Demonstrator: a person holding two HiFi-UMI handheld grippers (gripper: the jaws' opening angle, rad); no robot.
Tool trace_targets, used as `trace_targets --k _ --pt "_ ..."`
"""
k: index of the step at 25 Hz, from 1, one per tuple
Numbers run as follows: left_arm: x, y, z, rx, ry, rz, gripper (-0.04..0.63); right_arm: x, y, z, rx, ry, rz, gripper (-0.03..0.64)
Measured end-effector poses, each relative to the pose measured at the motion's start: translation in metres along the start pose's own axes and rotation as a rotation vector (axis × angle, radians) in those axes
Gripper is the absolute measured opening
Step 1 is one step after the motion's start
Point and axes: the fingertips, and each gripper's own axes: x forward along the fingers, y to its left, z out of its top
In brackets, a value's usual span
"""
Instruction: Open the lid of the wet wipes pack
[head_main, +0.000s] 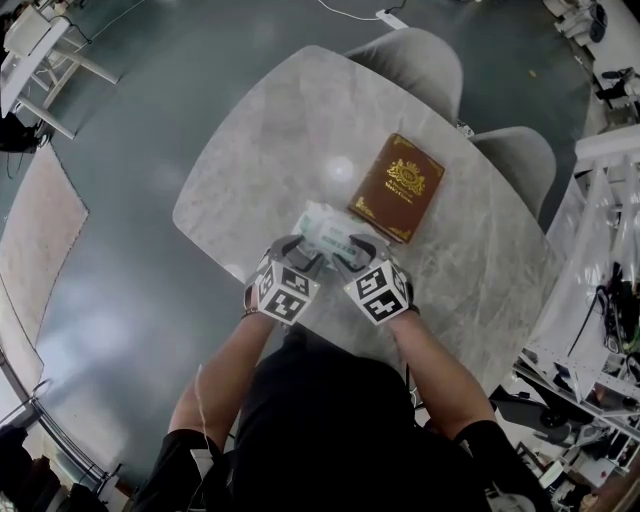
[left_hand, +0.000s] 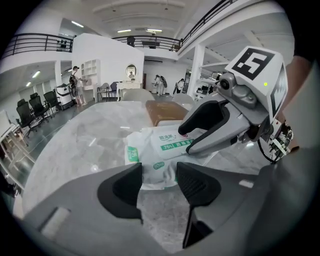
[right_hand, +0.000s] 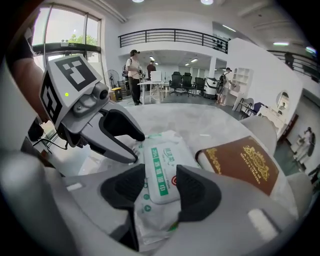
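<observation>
The white soft wet wipes pack with green print (right_hand: 161, 172) lies at mid-frame in the head view, on the grey marble-patterned table (head_main: 300, 130). Its lid lies flat. The right gripper (right_hand: 160, 187) has its jaws apart, one on each side of the lid end. The left gripper (left_hand: 159, 180) is likewise spread wide, with a pack corner in its gap. The label reads "75%" and "80". A brown book with a gold crest (head_main: 397, 187) lies just beside the pack, towards the upper right.
</observation>
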Motion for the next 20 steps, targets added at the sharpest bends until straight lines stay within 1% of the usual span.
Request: trace_targets --k 7,11,16,20 --pt "-0.003 0.012 0.001 -0.016 -0.015 -0.015 0.229 0.01 0.001 0.008 -0.053 -0.019 -0.034 0.205" --pt "0.0 0.012 0.005 -0.024 -0.018 -0.019 0.229 0.012 -0.002 0.007 -0.089 0.0 -0.052 0.206" --pt "0.001 0.014 0.005 -0.032 -0.023 -0.002 0.227 0.016 -0.001 0.009 -0.112 0.01 -0.077 0.203" --pt "0.004 0.014 0.006 -0.048 -0.03 -0.002 0.225 0.018 -0.001 0.007 -0.153 0.028 -0.085 0.19"
